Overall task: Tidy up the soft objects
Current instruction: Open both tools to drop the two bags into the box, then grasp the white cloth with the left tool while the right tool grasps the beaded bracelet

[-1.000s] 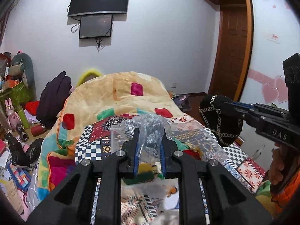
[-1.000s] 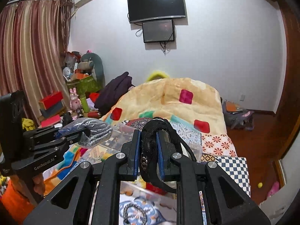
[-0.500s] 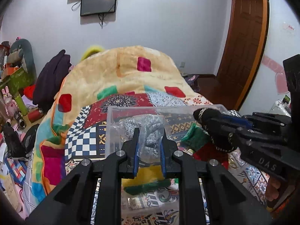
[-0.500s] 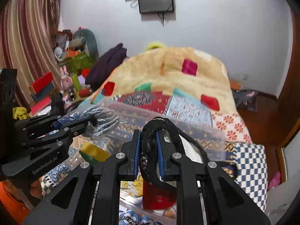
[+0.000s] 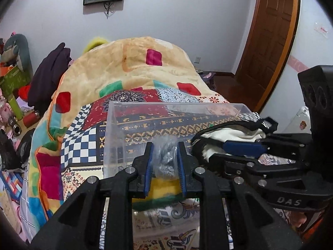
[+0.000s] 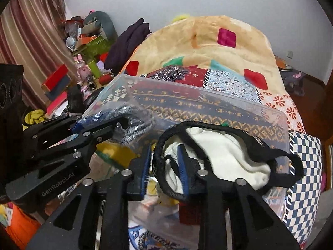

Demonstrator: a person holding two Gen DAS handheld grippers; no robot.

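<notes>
A clear plastic box (image 5: 116,129) stands on the patterned bedspread; it also shows in the right wrist view (image 6: 239,108). My left gripper (image 5: 164,166) is shut on a silver-grey bundle in clear plastic (image 5: 166,156), held low inside the box over a yellow and green soft thing (image 5: 160,191). In the right wrist view the left gripper (image 6: 116,127) and the bundle (image 6: 135,118) show at left. My right gripper (image 6: 164,164) has its jaws parted; a black-and-white cloth piece (image 6: 218,156) is draped over its right finger inside the box. The right gripper (image 5: 210,145) shows in the left wrist view too.
A beige blanket with coloured squares (image 5: 135,62) is heaped behind the box. A dark garment (image 5: 47,77) and a cluttered stack of toys and boxes (image 6: 87,45) are at the left. A wooden door (image 5: 268,37) is at the right.
Both grippers have dropped down into the clear box with their loads. The right gripper's jaws have parted and the black cloth has spread open, showing its white inside.
</notes>
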